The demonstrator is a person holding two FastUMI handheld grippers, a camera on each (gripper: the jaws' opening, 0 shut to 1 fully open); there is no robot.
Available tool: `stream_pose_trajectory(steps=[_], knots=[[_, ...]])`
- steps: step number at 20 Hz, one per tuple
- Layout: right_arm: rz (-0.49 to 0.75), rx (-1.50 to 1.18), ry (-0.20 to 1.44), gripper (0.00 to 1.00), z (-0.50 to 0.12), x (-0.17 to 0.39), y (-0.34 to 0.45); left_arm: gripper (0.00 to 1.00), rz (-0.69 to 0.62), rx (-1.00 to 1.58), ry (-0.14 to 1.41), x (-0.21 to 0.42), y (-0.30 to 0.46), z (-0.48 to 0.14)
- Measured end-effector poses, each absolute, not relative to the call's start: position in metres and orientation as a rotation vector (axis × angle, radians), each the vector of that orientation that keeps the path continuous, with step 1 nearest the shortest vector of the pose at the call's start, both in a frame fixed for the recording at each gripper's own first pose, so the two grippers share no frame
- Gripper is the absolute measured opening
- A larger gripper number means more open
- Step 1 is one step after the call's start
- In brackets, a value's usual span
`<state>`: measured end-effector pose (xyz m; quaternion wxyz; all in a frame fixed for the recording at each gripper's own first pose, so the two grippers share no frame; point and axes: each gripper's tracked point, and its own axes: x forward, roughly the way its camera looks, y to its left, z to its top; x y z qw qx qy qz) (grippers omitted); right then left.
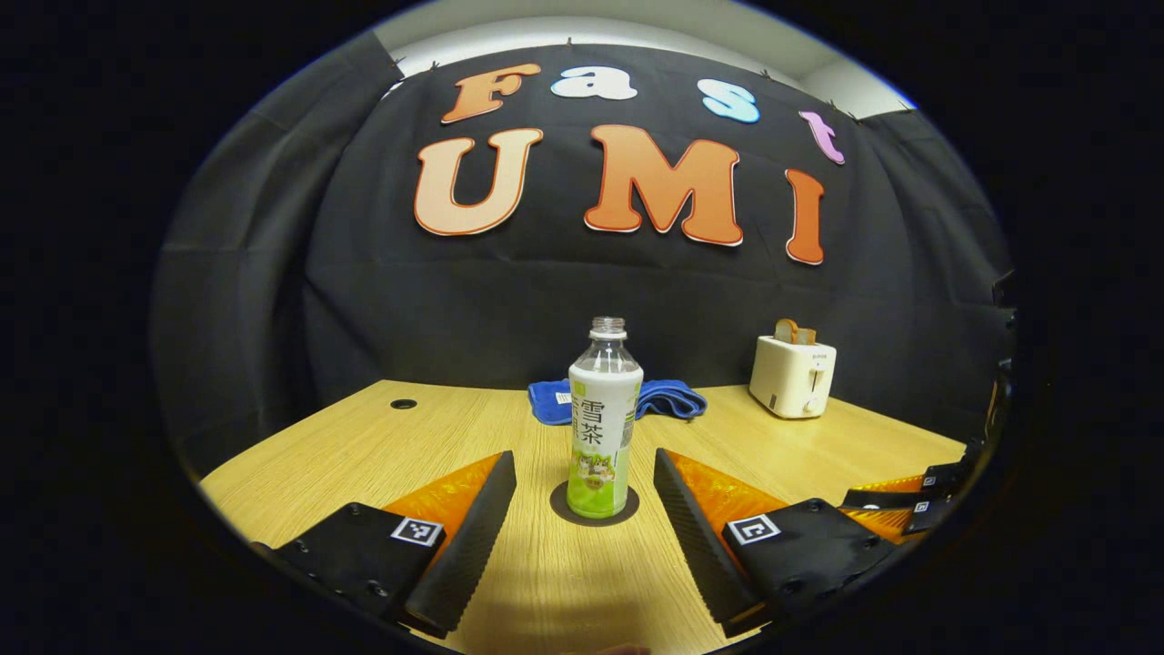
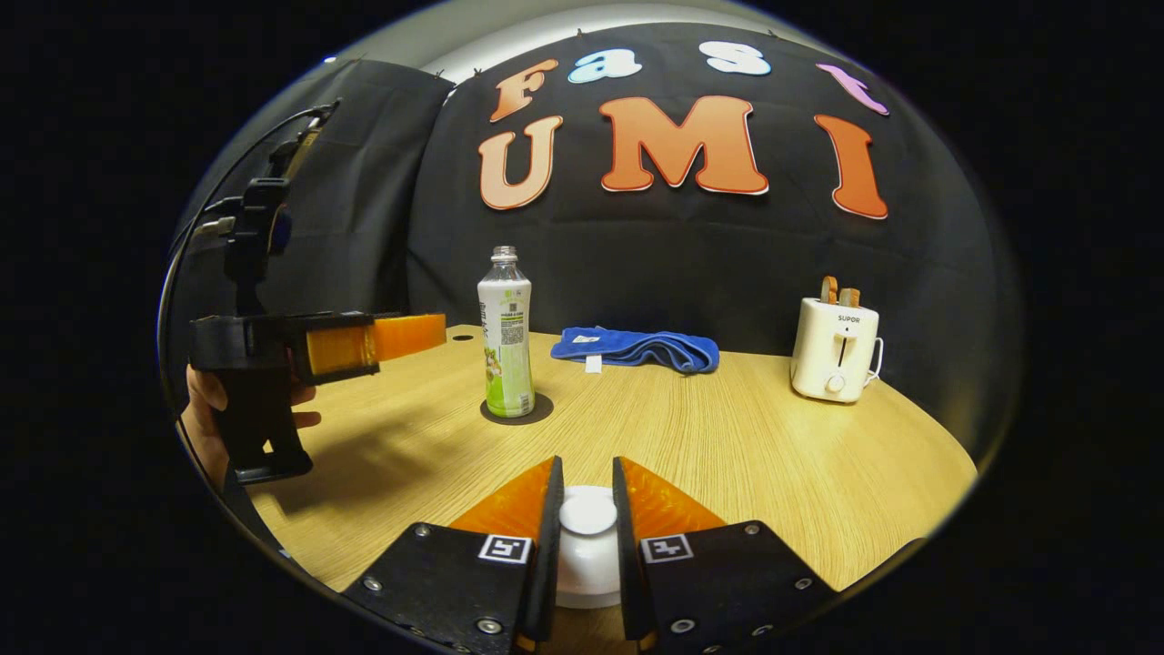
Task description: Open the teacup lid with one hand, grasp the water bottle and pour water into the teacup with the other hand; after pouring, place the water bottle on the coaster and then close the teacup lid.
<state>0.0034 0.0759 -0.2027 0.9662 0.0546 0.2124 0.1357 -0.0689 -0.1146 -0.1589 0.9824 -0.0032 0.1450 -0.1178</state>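
Table (image 2: 727, 437): coaster (image 2: 516, 411), towel (image 2: 637, 347), toaster (image 2: 835, 350).

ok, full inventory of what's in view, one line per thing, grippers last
water bottle: 1, clear with white-and-green label, no cap, upright on the coaster
coaster: 1, dark, round, mid table
towel: 1, blue, folded, behind the bottle
toaster: 1, cream, far right, bread in its slots
teacup lid: 1, white, knob between the right claw's fingers
table: 1, light wood
hand: 1, holding the left claw's grip
left claw: open, facing the bottle
right claw: shut on the lid knob
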Motion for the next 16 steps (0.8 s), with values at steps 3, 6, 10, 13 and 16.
stream_pose_trajectory(steps=[3,6,10,13,16], knots=[[0.273,0.126,0.429,0.33,-0.199,0.005,0.078,0.98,-0.215,-0.002,0.274,-0.078,-0.105,-0.146],[0.258,0.147,0.402,0.43,-0.185,0.007,0.072,0.98,-0.193,-0.005,0.236,-0.087,-0.097,-0.129],[0.229,0.137,0.347,0.64,-0.159,0.006,0.059,0.98,-0.179,-0.010,0.205,-0.098,-0.093,-0.110],[0.200,0.125,0.298,0.75,-0.134,0.007,0.049,0.96,-0.178,0.007,0.173,-0.106,-0.096,-0.094],[0.171,0.123,0.234,0.76,-0.099,0.006,0.036,0.98,-0.184,0.027,0.138,-0.113,-0.100,-0.074]])
